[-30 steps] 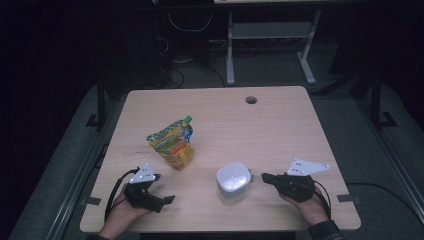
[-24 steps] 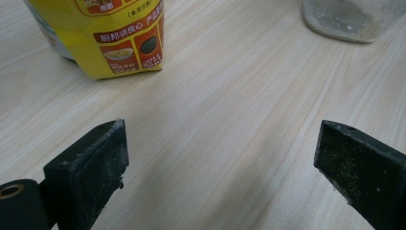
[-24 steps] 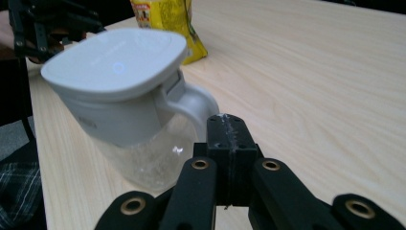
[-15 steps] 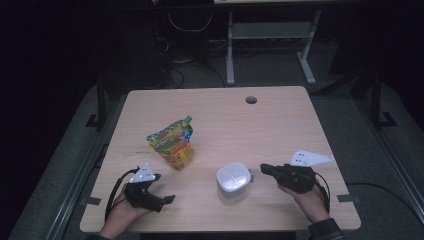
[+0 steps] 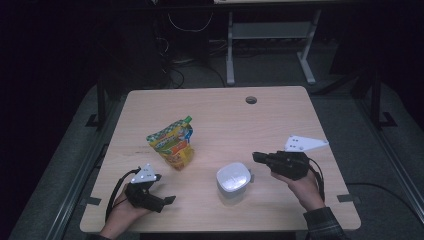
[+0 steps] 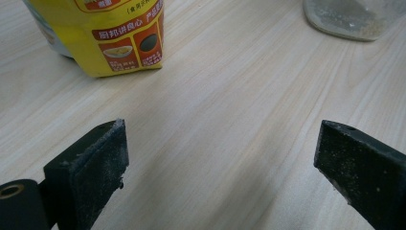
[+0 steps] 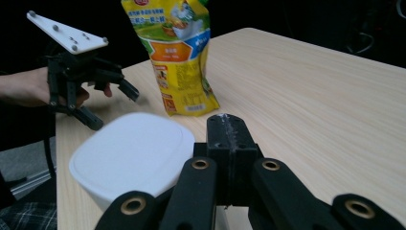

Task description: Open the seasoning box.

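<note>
High view: right gripper at the white container, left gripper idle

High view shows the white lidded container (image 5: pixel 233 178) low in the frame, a little right of centre, on the wooden table (image 5: pixel 220 115). The right gripper (image 5: pixel 259 157) lies just to its right with jaws pointing leftward at it; the tips sit at the container's upper right corner, near or touching, though the dim frame does not settle which. In the right gripper view the jaws stand pressed together with no gap and nothing between them, and the container (image 7: pixel 129 155) fills the lower left just beyond the tips.

The left gripper (image 5: pixel 167 200) rests near the lower left of the frame, well apart from the container. In the left gripper view its jaws stand wide apart over bare wood, holding nothing. The right hand is plainly the nearer of the two.

The container is a rounded square with no marked long axis; its lid faces up. A judgement only: any grasp would need the clenched jaws to part first, then approach from the right.

A yellow-green spouted snack pouch (image 5: pixel 171 142) stands upright, up and left of the container, between it and the left gripper's reach. It is clear of the line from right gripper to container. A cable grommet hole (image 5: pixel 251 99) sits toward the far edge, out of the way. Nothing blocks the right gripper's approach.
</note>
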Action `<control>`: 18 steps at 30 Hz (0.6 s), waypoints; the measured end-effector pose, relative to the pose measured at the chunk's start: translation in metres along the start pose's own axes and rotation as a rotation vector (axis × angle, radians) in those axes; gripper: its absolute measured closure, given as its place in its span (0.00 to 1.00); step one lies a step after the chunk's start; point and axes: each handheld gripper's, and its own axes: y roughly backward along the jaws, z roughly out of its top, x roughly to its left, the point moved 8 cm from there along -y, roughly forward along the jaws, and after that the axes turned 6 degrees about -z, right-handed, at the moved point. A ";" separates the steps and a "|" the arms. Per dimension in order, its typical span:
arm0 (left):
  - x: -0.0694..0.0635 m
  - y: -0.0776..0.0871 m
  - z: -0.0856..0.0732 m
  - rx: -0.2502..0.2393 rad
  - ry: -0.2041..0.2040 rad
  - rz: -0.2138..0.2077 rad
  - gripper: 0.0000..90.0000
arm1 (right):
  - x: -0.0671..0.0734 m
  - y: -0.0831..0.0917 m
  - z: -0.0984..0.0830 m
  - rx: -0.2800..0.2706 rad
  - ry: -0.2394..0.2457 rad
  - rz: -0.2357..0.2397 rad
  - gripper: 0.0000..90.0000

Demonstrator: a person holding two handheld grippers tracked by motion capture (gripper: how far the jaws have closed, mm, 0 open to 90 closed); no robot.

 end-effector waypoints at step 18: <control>-0.001 -0.002 0.000 -0.003 0.001 -0.008 0.05 | 0.023 -0.013 -0.003 0.080 0.049 0.092 1.00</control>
